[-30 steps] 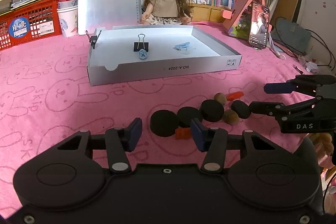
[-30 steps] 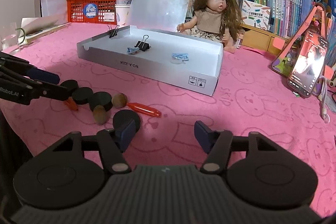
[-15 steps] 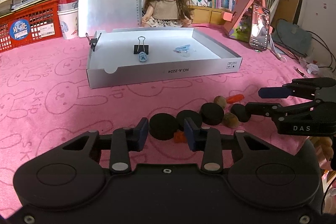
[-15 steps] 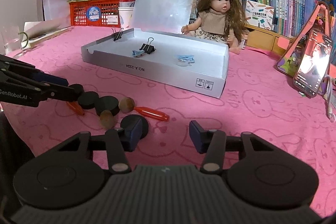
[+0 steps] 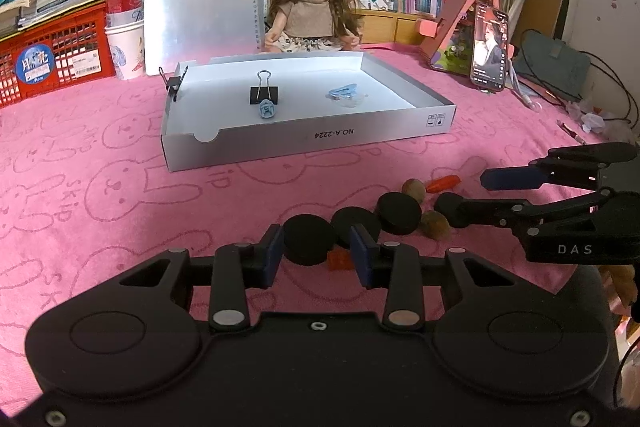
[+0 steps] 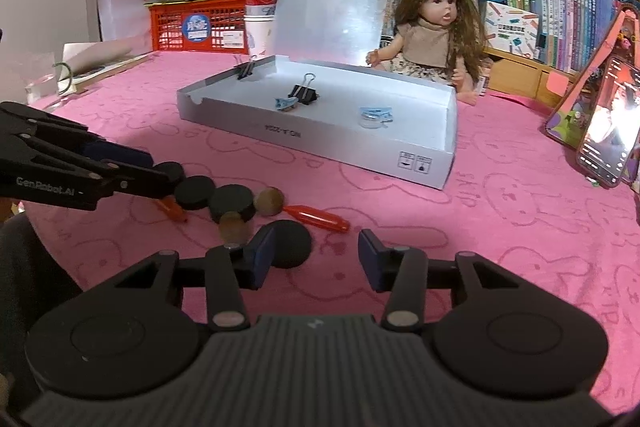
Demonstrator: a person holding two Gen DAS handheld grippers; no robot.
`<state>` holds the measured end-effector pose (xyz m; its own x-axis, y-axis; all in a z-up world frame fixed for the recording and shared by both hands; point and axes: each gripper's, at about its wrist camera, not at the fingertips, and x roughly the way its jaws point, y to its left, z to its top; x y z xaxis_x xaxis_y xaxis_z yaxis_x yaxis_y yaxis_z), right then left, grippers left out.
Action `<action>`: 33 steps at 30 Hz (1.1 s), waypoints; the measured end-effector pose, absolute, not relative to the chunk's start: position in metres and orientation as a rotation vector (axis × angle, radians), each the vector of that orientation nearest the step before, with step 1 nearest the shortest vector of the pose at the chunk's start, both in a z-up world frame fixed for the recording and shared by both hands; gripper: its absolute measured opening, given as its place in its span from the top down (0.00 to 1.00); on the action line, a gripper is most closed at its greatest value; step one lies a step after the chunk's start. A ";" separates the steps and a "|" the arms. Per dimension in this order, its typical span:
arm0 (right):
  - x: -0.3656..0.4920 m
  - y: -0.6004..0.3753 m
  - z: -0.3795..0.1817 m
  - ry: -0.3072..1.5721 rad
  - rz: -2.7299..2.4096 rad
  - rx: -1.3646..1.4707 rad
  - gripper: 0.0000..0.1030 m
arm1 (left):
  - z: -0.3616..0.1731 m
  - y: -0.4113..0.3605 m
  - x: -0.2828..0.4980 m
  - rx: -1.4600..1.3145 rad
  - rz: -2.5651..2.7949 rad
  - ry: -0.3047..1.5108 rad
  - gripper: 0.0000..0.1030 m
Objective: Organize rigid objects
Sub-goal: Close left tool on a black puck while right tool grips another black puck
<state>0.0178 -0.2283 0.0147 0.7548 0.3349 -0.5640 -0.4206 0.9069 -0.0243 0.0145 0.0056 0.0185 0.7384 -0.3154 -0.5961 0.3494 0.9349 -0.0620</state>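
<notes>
A row of black discs, two brown balls (image 5: 434,223) and an orange peg (image 6: 316,217) lie on the pink cloth. My left gripper (image 5: 316,251) is shut on the nearest black disc (image 5: 308,239), and a small red piece (image 5: 340,261) lies just under its right pad. The right wrist view has this gripper (image 6: 160,171) at the left end of the row. My right gripper (image 6: 316,255) is closing. Another black disc (image 6: 290,245) lies between its jaws against the left pad, and the right pad stands clear of it.
A shallow silver box (image 5: 312,137) stands beyond the row, holding a black binder clip (image 5: 264,93) and two blue clips. Behind it sit a doll (image 5: 312,15), a clipboard, a red crate (image 5: 52,55) and books. A phone (image 5: 490,51) leans on a stand at the right.
Both grippers' jaws have narrowed. The left ones came in onto the nearest disc, and the right ones drew in around the disc at the other end. Neither hand has shifted.
</notes>
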 end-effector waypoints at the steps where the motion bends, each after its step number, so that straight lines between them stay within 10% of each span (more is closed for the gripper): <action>1: 0.018 -0.227 0.014 0.585 0.418 -0.152 0.49 | 0.018 0.005 0.014 0.056 -0.363 0.643 0.65; 33: 0.025 -0.231 0.006 0.592 0.364 -0.114 0.54 | 0.008 0.008 0.028 0.051 -0.298 0.646 0.61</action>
<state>0.0248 -0.2312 0.0060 0.7684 0.3024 -0.5641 -0.3673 0.9301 -0.0018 0.0285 0.0079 0.0079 0.7574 -0.2573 -0.6001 0.2889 0.9563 -0.0454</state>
